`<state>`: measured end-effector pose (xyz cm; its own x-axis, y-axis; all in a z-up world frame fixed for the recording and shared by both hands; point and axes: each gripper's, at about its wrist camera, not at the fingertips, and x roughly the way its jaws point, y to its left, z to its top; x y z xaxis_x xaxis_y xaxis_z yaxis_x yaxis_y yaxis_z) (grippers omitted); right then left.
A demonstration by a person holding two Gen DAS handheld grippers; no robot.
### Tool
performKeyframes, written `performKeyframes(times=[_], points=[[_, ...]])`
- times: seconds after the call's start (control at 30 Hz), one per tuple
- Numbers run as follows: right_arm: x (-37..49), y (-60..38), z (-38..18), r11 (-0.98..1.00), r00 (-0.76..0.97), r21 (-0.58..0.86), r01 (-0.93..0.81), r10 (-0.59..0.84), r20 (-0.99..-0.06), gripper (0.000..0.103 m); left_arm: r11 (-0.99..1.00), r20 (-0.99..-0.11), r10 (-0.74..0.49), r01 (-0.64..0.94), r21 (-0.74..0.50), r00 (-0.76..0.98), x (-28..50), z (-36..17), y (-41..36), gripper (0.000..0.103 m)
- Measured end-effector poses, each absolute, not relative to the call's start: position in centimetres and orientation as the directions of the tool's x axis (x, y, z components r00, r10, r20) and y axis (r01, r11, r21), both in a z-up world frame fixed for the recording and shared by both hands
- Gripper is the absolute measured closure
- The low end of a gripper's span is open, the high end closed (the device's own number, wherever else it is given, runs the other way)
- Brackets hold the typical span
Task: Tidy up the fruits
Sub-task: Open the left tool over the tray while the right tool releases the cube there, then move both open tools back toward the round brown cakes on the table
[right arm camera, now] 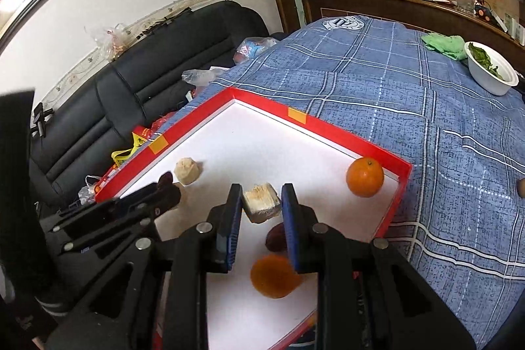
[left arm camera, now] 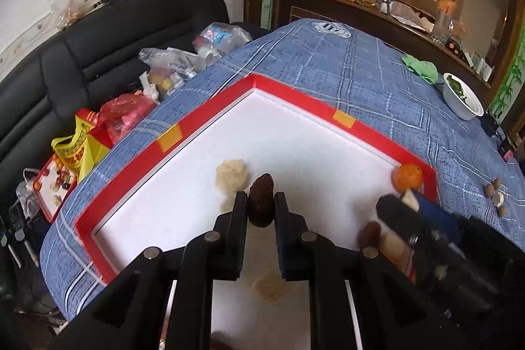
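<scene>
my left gripper [left arm camera: 261,207] is clamped on a dark brown scaly fruit [left arm camera: 261,202], held above the white floor of the red-rimmed tray [left arm camera: 210,120]. my right gripper [right arm camera: 261,207] is closed on a pale cut chunk [right arm camera: 261,202], also over the tray. a second pale lump [right arm camera: 187,170] sits just beside my left fingers, near the tray's left wall. one orange [right arm camera: 365,176] lies in the tray's right corner against the rim, another orange [right arm camera: 274,276] under my right fingers, with a dark fruit [right arm camera: 275,237] just beside it. the far half of the tray floor is bare. beyond the rim lies the blue plaid cloth [right arm camera: 377,81], with a white bowl [right arm camera: 492,76] well apart.
</scene>
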<state>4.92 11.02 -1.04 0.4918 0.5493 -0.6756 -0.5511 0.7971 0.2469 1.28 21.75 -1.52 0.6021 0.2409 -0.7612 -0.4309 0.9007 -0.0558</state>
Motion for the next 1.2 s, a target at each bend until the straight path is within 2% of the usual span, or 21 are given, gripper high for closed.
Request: performKeyframes(times=[0.63, 0.67, 0.7, 0.73, 0.77, 0.8, 0.9, 1.2], points=[[6.9, 9.6, -2.5, 0.827, 0.494, 0.245, -0.506, 0.511, -0.704, 0.076, 0.882, -0.779, 0.303, -0.470, 0.013, 0.548, 4.1, -2.4, 22.6, 0.089], [7.0, 9.6, -2.6, 0.830, 0.492, 0.244, -0.501, 0.505, -0.709, 0.076, 0.883, -0.780, 0.299, -0.470, 0.007, 0.550, 4.1, -2.4, 22.6, 0.080], [7.0, 9.5, -2.7, 0.832, 0.493, 0.243, -0.498, 0.503, -0.710, 0.074, 0.885, -0.780, 0.294, -0.465, 0.005, 0.553, 4.1, -2.3, 22.6, 0.061], [7.0, 9.5, -2.7, 0.835, 0.495, 0.243, -0.494, 0.500, -0.710, 0.070, 0.884, -0.777, 0.303, -0.466, 0.013, 0.551, 4.1, -2.2, 22.5, 0.051], [7.0, 9.4, -2.7, 0.837, 0.497, 0.244, -0.490, 0.498, -0.711, 0.054, 0.875, -0.771, 0.330, -0.483, 0.033, 0.545, 4.0, -2.1, 22.5, 0.032], [7.0, 9.3, -2.6, 0.837, 0.499, 0.246, -0.489, 0.500, -0.708, 0.045, 0.869, -0.761, 0.348, -0.493, 0.043, 0.547, 3.8, -1.9, 22.5, 0.026], [6.8, 8.8, -2.3, 0.839, 0.510, 0.248, -0.485, 0.502, -0.699, 0.042, 0.865, -0.750, 0.355, -0.500, 0.037, 0.558, 3.4, -1.4, 22.5, 0.026], [4.8, 4.6, 0.2, 0.845, 0.568, 0.258, -0.469, 0.512, -0.645, 0.041, 0.878, -0.718, 0.333, -0.479, 0.000, 0.611, 1.8, 0.2, 20.5, 0.025]])
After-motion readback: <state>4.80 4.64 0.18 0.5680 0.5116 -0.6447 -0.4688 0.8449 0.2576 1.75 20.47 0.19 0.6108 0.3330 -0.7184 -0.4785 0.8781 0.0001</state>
